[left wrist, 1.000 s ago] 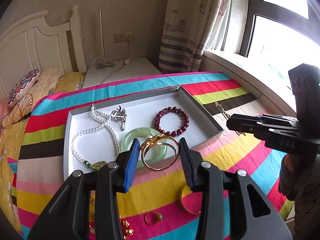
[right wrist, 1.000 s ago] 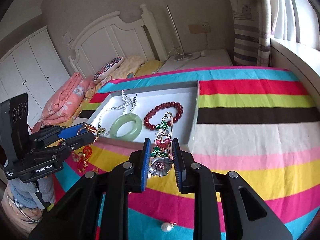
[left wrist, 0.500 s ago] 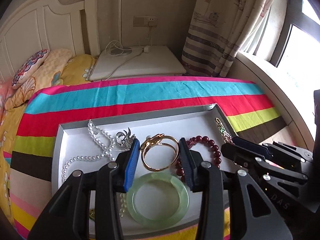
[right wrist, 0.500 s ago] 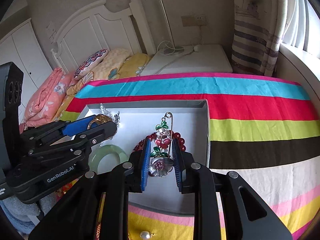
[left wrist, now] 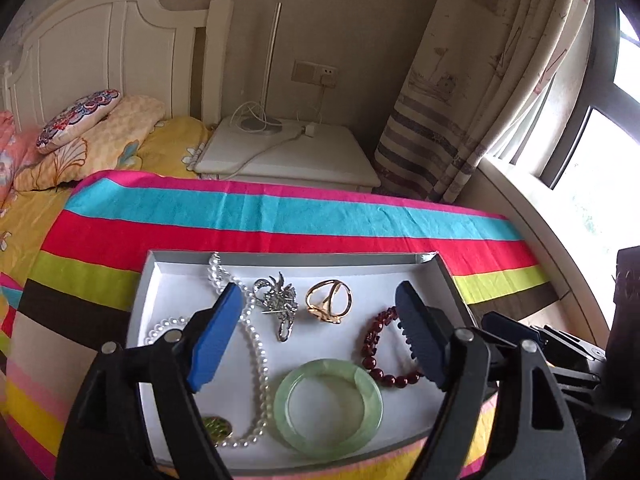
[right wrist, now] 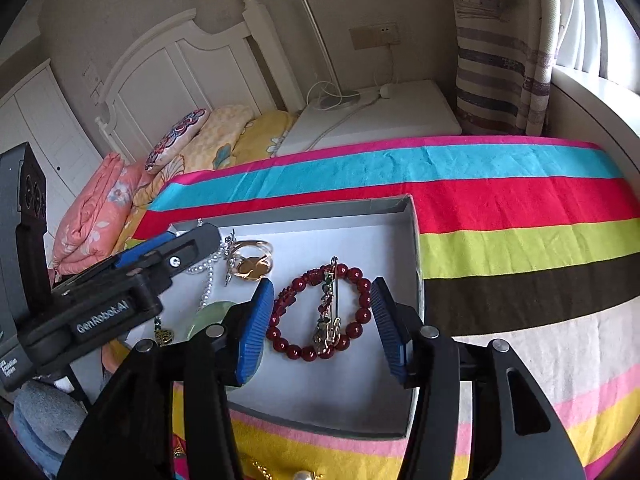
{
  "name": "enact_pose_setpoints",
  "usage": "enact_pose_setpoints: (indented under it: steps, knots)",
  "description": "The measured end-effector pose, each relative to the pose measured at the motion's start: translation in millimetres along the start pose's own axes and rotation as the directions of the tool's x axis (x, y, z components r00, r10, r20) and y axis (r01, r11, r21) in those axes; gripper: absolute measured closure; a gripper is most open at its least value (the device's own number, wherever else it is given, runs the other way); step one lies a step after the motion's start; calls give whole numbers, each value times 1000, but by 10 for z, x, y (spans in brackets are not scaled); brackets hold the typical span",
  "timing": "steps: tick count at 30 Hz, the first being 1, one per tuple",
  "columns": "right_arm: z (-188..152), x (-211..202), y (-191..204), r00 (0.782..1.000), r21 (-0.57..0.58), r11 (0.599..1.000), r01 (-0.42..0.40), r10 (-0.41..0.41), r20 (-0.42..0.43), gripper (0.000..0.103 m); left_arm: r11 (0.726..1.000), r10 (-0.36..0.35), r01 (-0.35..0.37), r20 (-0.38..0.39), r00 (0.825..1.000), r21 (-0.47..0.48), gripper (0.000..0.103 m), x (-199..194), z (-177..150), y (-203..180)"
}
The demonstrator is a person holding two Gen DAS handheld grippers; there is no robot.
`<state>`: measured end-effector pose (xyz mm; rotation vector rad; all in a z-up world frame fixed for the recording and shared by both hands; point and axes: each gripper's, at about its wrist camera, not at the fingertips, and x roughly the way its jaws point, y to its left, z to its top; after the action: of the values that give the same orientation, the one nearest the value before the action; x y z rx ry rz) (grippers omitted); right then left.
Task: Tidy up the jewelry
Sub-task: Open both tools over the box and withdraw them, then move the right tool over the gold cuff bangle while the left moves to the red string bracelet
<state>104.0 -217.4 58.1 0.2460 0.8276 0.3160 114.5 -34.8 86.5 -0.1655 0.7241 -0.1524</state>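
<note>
Left tool (left wrist: pixel 320 336) jaws spread wide; right tool (right wrist: pixel 322 322) likewise.

The right gripper (right wrist: pixel 322 326) hangs wide apart over the tray (right wrist: pixel 414 240), near its right edge. Between its fingers lies the red bead bracelet (right wrist: pixel 356 280) with a flowered pin (right wrist: pixel 329 312) across it.

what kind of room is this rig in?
Most likely a bedroom: a white headboard with pillows, a nightstand beside it, and a curtained window. The jewelry tray sits on a striped cloth.
</note>
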Motion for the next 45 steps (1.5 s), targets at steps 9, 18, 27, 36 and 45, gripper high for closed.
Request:
enact_pose_setpoints:
  steps: [9,18,27,36,45]
  knots:
    - [-544,-737,-37,990,-9,996,-90,90,107,47,988,141,-146,109,984,41,2,-1022,-671,386]
    - [-1080,-1013,10,987,18,995,-95,92,133,38,977,205,-203,32,978,-65,2,-1389,-1503,1104]
    - [-1469,-752,734,998,-262,965,-22,36,50,38,967,108,-111,-27,994,-231,3,-1336,-1698,1560]
    - [-1526,-657,757,999,-257,966,27,-19,37,28,967,89,-98,-47,995,-234,3,-1272,-1670,1536]
    - [-1568,-403,910,988,-411,911,-28,-38,-152,19,968,62,-70,-42,997,-241,3,-1272,-1672,1536]
